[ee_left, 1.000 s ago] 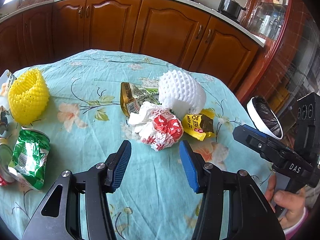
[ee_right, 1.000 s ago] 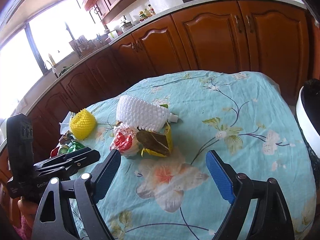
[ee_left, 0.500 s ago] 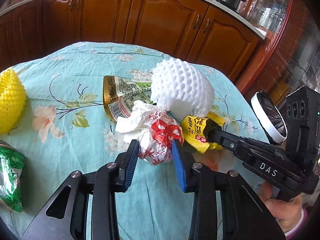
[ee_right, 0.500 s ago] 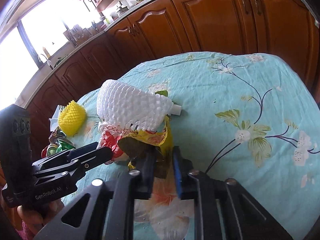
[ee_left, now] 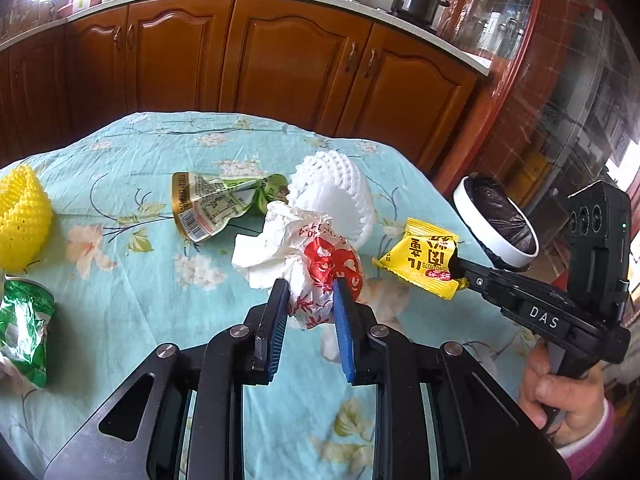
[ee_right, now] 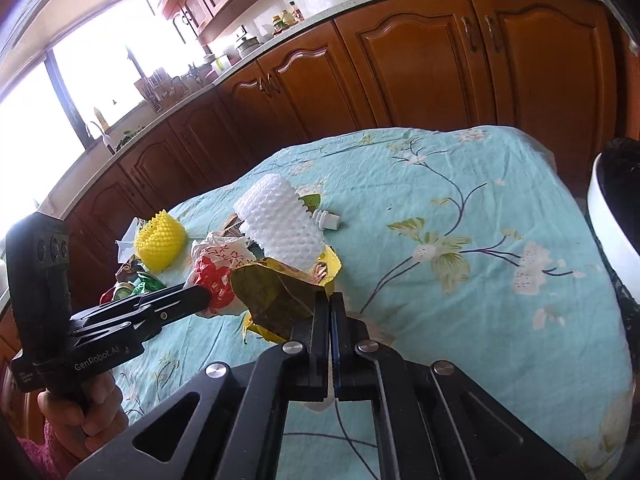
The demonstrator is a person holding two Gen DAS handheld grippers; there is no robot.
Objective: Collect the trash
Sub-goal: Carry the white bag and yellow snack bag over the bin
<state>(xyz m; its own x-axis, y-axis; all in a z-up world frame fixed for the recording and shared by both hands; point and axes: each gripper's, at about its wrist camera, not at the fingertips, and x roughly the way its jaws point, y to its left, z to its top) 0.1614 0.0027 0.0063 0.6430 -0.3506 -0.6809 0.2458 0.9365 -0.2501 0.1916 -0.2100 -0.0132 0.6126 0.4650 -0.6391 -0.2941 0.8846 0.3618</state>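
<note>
The left tool [ee_left: 308, 300] has just been closing and its blue pads now pinch the crumpled red-and-white wrapper [ee_left: 316, 256], which sits on the tabletop [ee_left: 132, 312] right at its tips. The right tool [ee_right: 330, 304] is clamped fully together on an edge of the yellow snack packet [ee_left: 420, 258], held just to the right of the left tool. Directly ahead of both lies the white foam net [ee_left: 336, 196]; a green-gold pouch [ee_left: 212, 206] lies ahead-left, and a yellow foam net [ee_left: 22, 218] far left. A white-rimmed bin [ee_left: 496, 220] stands beyond the right tool.
</note>
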